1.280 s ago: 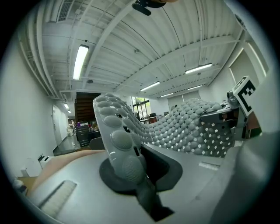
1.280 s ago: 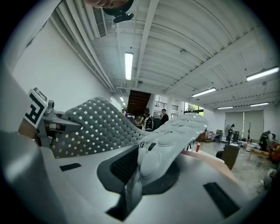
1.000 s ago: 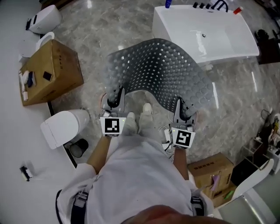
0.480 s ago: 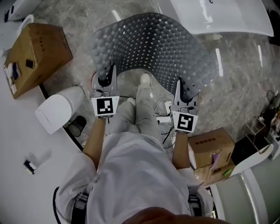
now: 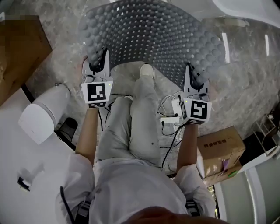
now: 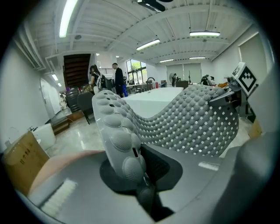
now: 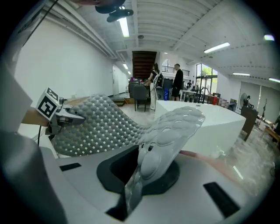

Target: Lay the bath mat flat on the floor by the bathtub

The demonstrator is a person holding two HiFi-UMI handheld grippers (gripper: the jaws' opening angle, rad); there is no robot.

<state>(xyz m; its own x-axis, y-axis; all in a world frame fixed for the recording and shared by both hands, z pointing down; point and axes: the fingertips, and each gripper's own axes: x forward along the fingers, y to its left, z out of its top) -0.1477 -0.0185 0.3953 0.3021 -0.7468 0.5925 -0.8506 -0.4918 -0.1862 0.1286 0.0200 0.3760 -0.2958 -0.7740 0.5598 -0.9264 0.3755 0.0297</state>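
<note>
A grey bath mat [image 5: 151,39] with bumps and small holes hangs arched in the air between my two grippers, above the marble floor. My left gripper [image 5: 99,61] is shut on the mat's near left corner [image 6: 120,144]. My right gripper [image 5: 195,75] is shut on the near right corner [image 7: 155,151]. The white bathtub [image 5: 245,11] shows at the top right edge of the head view, just beyond the mat. In the left gripper view the bathtub [image 6: 151,103] lies behind the sagging mat.
A brown cardboard box [image 5: 17,52] stands at the left, a white toilet [image 5: 41,113] below it with a dark bin [image 5: 68,129]. Another cardboard box [image 5: 221,151] sits at the right. The person's legs and shoe [image 5: 146,72] stand between the grippers. People stand far off [image 7: 177,81].
Both grippers have carried the mat forward toward the bathtub and spread a little wider. The person has stepped forward, so the tub and left box slide toward the view's edges.
</note>
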